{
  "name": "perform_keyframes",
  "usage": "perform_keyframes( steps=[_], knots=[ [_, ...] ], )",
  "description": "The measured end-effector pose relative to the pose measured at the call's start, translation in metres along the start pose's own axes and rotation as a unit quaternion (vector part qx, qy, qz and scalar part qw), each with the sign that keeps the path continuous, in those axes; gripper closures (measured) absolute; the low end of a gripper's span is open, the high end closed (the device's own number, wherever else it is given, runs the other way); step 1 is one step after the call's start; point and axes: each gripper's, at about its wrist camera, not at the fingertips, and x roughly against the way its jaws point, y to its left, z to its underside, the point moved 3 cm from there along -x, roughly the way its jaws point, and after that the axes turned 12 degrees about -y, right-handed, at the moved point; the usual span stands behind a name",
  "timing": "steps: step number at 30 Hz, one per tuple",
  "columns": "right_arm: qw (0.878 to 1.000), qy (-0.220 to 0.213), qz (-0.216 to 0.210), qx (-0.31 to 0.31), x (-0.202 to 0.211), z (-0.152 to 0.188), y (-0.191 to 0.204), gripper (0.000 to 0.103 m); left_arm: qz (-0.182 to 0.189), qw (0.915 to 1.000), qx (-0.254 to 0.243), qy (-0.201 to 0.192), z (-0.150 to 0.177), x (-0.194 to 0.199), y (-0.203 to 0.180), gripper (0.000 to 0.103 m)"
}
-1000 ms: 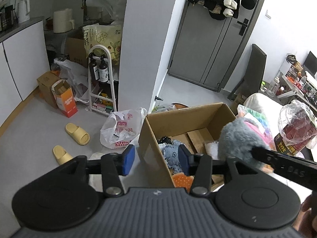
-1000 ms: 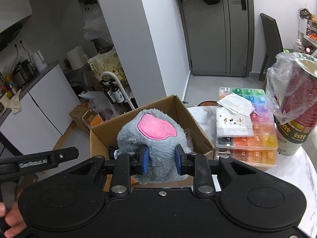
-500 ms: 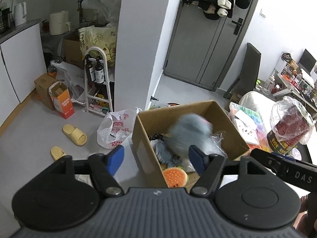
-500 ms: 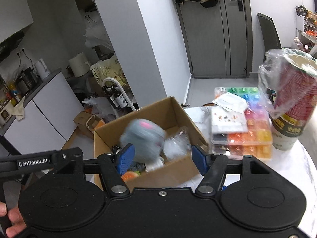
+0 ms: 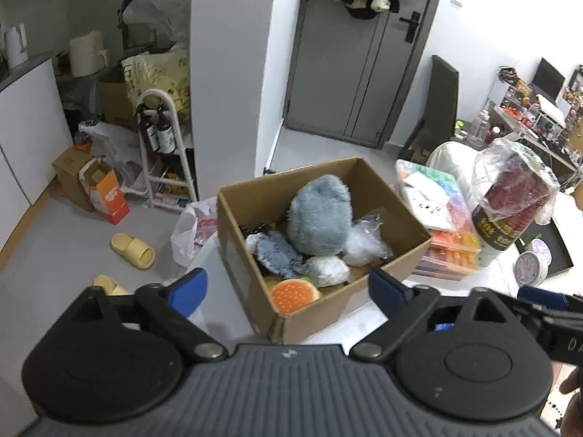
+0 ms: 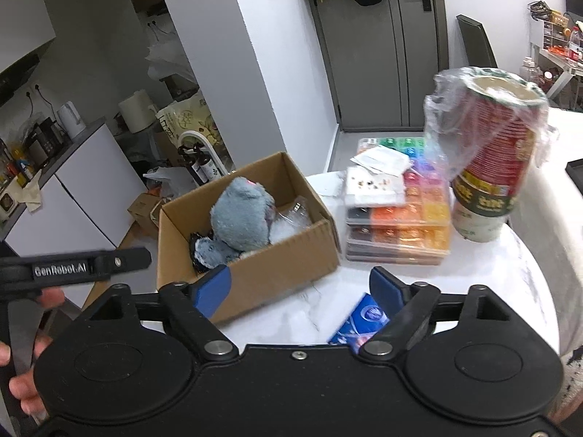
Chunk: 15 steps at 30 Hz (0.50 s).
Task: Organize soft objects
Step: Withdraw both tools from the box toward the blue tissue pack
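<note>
A grey plush toy (image 5: 320, 215) (image 6: 242, 215) lies inside the open cardboard box (image 5: 397, 196) (image 6: 277, 266) on the white table. Beside it in the box are a smaller grey-blue plush (image 5: 277, 253), a white soft ball (image 5: 328, 270), a crumpled clear bag (image 5: 366, 240) and an orange burger-shaped toy (image 5: 293, 295). My left gripper (image 5: 288, 286) hangs in front of the box with its jaws opening and nothing between them. My right gripper (image 6: 300, 287) is back from the box near side, jaws opening, empty.
Stacked colourful bead organisers (image 6: 397, 218) and a plastic-wrapped stack of paper cups (image 6: 492, 160) stand right of the box. A blue packet (image 6: 360, 322) lies on the white table (image 6: 510, 273). Yellow slippers (image 5: 133, 251), bags and a bottle rack (image 5: 164, 153) crowd the floor on the left.
My right gripper let go of the grey plush toy, which dropped into the box. Both grippers opened wide and drew back from the box.
</note>
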Motion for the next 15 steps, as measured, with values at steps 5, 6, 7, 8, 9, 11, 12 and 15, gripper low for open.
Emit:
perform_keyframes(
  steps=[5, 6, 7, 8, 9, 11, 12, 15],
  knots=[
    [1.000, -0.005, 0.012, -0.014, 0.014, 0.004, -0.018, 0.013, 0.009, 0.9997, -0.018, -0.011, -0.002, 0.007, -0.016, 0.000],
    [1.000, -0.006, 0.014, -0.017, 0.017, 0.005, -0.022, 0.011, 0.011, 0.9995, -0.022, -0.017, -0.002, 0.009, -0.018, 0.000],
    [1.000, -0.007, 0.015, -0.020, 0.020, 0.006, -0.025, 0.011, 0.012, 0.9993, -0.026, -0.024, -0.003, 0.013, -0.021, 0.000],
    [1.000, -0.008, 0.016, -0.021, 0.022, 0.007, -0.028, 0.010, 0.009, 0.9991, -0.030, -0.029, -0.002, 0.015, -0.023, 0.000],
    [1.000, -0.008, 0.016, -0.022, 0.024, 0.008, -0.031, 0.010, 0.007, 0.9989, -0.032, -0.033, -0.002, 0.018, -0.025, 0.000],
    [1.000, -0.012, 0.016, -0.022, 0.030, 0.009, -0.036, 0.010, 0.006, 0.9988, -0.035, -0.034, -0.002, 0.022, -0.029, 0.000],
    [0.999, -0.015, 0.018, -0.022, 0.033, 0.010, -0.038, 0.008, 0.006, 0.9987, -0.037, -0.035, -0.001, 0.023, -0.030, 0.000],
    [0.999, -0.022, 0.019, -0.028, 0.040, 0.011, -0.048, 0.006, 0.008, 0.9983, -0.044, -0.038, 0.000, 0.028, -0.036, 0.000]
  ],
)
